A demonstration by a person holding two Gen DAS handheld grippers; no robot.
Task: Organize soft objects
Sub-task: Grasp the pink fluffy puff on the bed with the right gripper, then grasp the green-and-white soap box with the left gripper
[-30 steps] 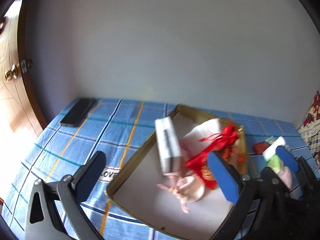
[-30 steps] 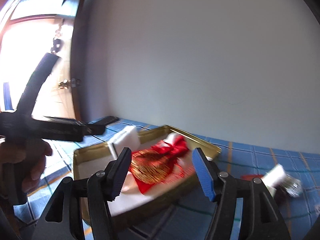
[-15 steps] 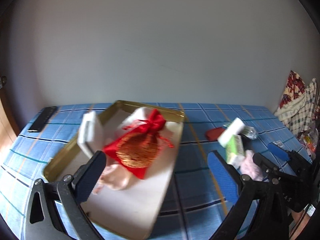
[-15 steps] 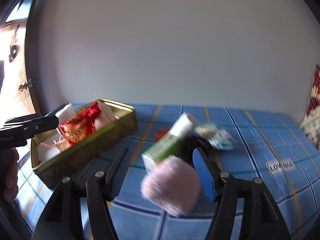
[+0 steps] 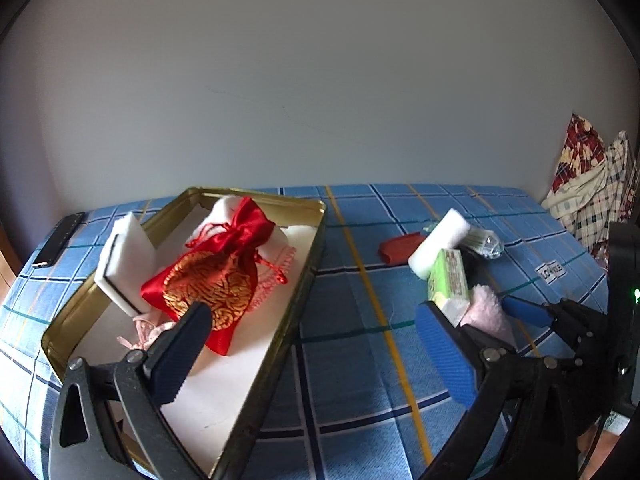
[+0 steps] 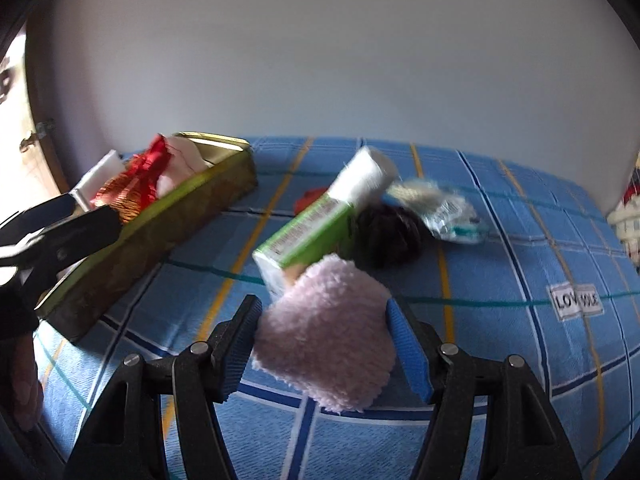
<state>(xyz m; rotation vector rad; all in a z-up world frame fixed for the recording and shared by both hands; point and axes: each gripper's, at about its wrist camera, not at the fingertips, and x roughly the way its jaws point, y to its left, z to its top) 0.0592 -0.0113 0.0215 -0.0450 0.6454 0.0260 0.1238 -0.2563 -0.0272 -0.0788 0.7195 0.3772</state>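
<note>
1. My right gripper (image 6: 324, 344): fingers set around the pink fluffy pad (image 6: 324, 332), pads at its edges.
2. My left gripper (image 5: 312, 352): spread wide, holding nothing, above the gold tin's (image 5: 308, 264) right rim.
3. Bare blue checked cloth (image 5: 360, 320) separates tin from green box (image 5: 448, 280).

My left wrist camera looks forward past its tool (image 5: 316, 344), low over the blue checked cloth (image 5: 360, 320), facing the white wall; the gold tin (image 5: 308, 264) fills the lower left of the frame, close by. My right wrist camera sits lower and nearer, its tool (image 6: 322, 344) at bottom centre, facing the same wall from further right. Both views share the tin (image 6: 160, 232), the green box (image 5: 448, 280) (image 6: 308, 232) and the pink fluffy pad (image 5: 486, 312) (image 6: 324, 336).
</note>
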